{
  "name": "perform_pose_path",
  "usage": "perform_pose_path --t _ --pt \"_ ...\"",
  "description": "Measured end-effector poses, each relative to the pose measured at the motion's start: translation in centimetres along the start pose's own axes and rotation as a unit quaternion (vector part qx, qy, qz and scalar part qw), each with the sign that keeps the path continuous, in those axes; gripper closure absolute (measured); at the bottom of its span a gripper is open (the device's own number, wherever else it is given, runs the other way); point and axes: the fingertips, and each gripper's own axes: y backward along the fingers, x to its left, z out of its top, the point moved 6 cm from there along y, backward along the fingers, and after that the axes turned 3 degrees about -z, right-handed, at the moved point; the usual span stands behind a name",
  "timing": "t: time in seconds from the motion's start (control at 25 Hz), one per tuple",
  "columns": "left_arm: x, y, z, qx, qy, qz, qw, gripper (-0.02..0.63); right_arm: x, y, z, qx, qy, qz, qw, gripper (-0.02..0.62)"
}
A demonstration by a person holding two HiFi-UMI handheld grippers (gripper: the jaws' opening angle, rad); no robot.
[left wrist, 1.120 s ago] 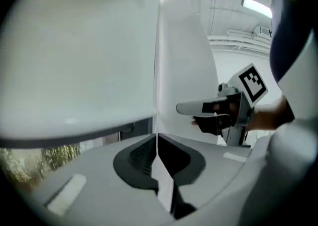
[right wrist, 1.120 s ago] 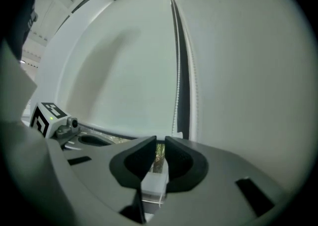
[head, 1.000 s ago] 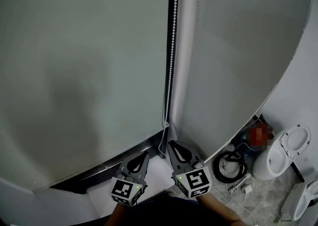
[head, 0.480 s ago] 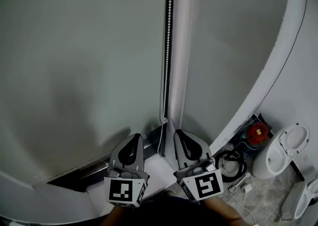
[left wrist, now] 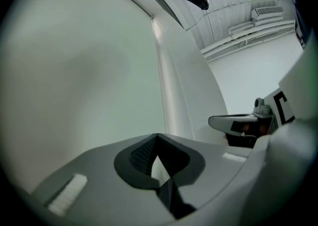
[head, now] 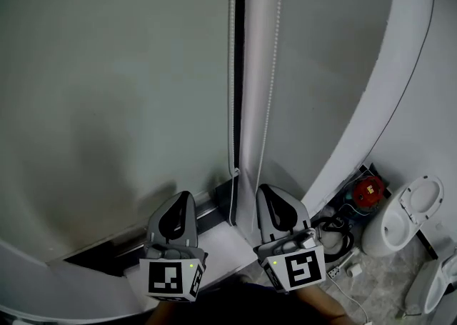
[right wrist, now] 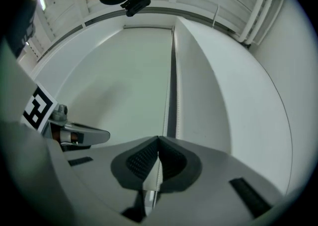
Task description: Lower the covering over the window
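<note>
Two grey-green roller blinds hang side by side, the left blind and the right blind, with a dark gap between them. A white bead chain runs down the right blind's edge to my right gripper. In the right gripper view, the right gripper is shut, and the bead chain passes between its pads. My left gripper hangs beside it at the lower left. The left gripper is shut with nothing in it, in front of the left blind.
A dark sill runs under the left blind. A second thin chain hangs in the gap. To the right, a white curved wall drops to a floor holding a red object, a black cable coil and a white oval seat.
Both grippers have come lower in the head view and moved apart, the left one going left. The right gripper has travelled down along the bead chain.
</note>
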Motion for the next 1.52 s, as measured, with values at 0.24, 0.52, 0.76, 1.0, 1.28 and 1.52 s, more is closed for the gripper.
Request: perform_pose_path --t 0.24,0.52,0.76,1.0,1.28,1.52 --pt "0.5 0.8 0.5 -0.003 -0.007 0.008 0.9999 0.596 0.1 0.0 0.5 -0.004 -0.014 -0.006 1.0 0.583" --pt "0.5 1.2 0.7 -0.007 -0.008 0.0 0.9999 0.595 0.5 0.2 0.6 -0.007 -0.006 -0.005 1.0 0.583" --pt "0.3 1.0 0.5 -0.004 -0.009 -0.006 0.9999 0.595 0.3 0.3 -0.1 0.009 0.0 -0.007 1.0 0.583" --pt "0.1 0.7 0.5 -0.002 -0.008 -0.012 0.9999 0.595 0.2 0.1 -0.1 0.009 0.0 -0.007 1.0 0.583" --pt "-0.1 0.0 0.1 -0.002 -0.008 -0.022 0.9997 0.595 -0.1 -0.3 -0.4 0.008 -0.008 -0.007 1.0 0.583" --pt "-0.3 -0.2 -0.1 -0.002 -0.007 -0.034 0.9994 0.595 0.3 -0.4 -0.2 0.004 -0.012 -0.006 1.0 0.583"
